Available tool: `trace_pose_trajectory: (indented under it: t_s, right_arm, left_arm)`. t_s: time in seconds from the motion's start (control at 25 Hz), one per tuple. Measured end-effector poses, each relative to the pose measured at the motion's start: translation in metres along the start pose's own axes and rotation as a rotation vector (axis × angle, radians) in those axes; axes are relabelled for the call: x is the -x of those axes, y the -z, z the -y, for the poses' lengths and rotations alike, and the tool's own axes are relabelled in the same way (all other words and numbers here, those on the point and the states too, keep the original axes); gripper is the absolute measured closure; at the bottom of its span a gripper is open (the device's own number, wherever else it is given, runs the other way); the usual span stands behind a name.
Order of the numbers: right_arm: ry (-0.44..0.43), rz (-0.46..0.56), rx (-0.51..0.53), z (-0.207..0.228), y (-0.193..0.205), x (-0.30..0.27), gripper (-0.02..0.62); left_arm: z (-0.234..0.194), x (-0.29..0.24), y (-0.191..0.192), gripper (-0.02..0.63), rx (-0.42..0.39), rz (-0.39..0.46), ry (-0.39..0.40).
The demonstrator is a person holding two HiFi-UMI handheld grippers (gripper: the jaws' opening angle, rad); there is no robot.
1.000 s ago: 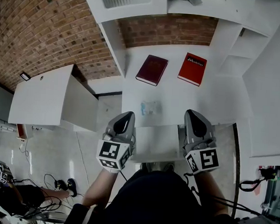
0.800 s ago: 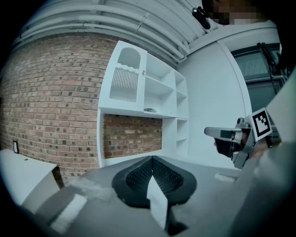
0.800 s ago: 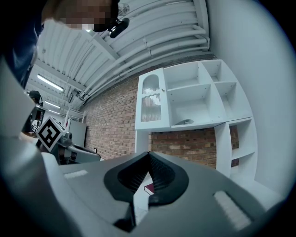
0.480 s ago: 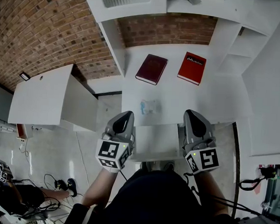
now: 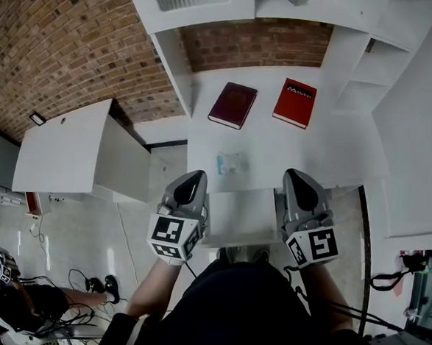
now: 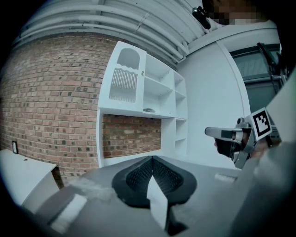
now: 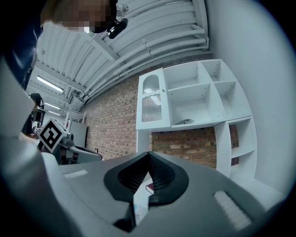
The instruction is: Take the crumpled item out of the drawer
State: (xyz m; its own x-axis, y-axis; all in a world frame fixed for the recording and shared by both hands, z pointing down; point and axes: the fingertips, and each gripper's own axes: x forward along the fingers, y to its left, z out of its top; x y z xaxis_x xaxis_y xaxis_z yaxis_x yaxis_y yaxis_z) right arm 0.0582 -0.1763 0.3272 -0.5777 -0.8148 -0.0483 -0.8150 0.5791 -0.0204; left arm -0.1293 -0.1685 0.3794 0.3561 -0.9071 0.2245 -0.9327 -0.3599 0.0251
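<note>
A white desk (image 5: 328, 150) with built-in shelving is standing against a brick wall (image 5: 70, 40), a separate white table (image 5: 62, 150) sitting off to its left. A person in a dark top (image 5: 243, 310) is standing at the desk's front edge, holding both tongs low and level, pointed at the desk. The left gripper (image 5: 193, 183) and the right gripper (image 5: 298, 177) are flanking a white drawer section (image 5: 239, 217) that is jutting from the desk's front; whether it is open cannot be told. In the left gripper view, that tool (image 6: 151, 159) is showing its jaws pressed together at the tips, with nothing between them. The right gripper (image 7: 149, 155) is likewise pinched closed and empty. Farther back on the desktop, a maroon book (image 5: 233, 106) and a red book (image 5: 294, 103) are lying flat, side by side and apart. The crumpled item (image 5: 231, 164), pale and translucent, is lying on the desktop just behind the drawer section, clear of both tongs.
</note>
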Motion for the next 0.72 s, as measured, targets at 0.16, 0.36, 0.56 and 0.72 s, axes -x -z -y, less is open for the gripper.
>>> trace_pose_trajectory:
  t_s: [0.16,0.36,0.56,0.72]
  right_arm:
    - [0.004,-0.001,-0.001,0.0005,-0.0001,0.0022,0.594]
    - [0.012,-0.007,-0.002,-0.0002,-0.0001,0.0031,0.594]
    - [0.019,-0.005,-0.002,-0.0001,-0.0010,0.0045,0.594]
    - [0.030,-0.007,-0.004,-0.0008,0.0010,0.0048,0.594]
  left_arm:
    - [0.0029,-0.0003,-0.0014,0.603,-0.002,0.003,0.010]
    - [0.0013,-0.0008,-0.0006,0.603,0.002,0.004,0.018]
    - [0.0006,-0.0029,-0.0020,0.603,0.002,0.009,0.026]
    - [-0.0016,-0.0044,-0.0002,0.603,0.005,0.005,0.033]
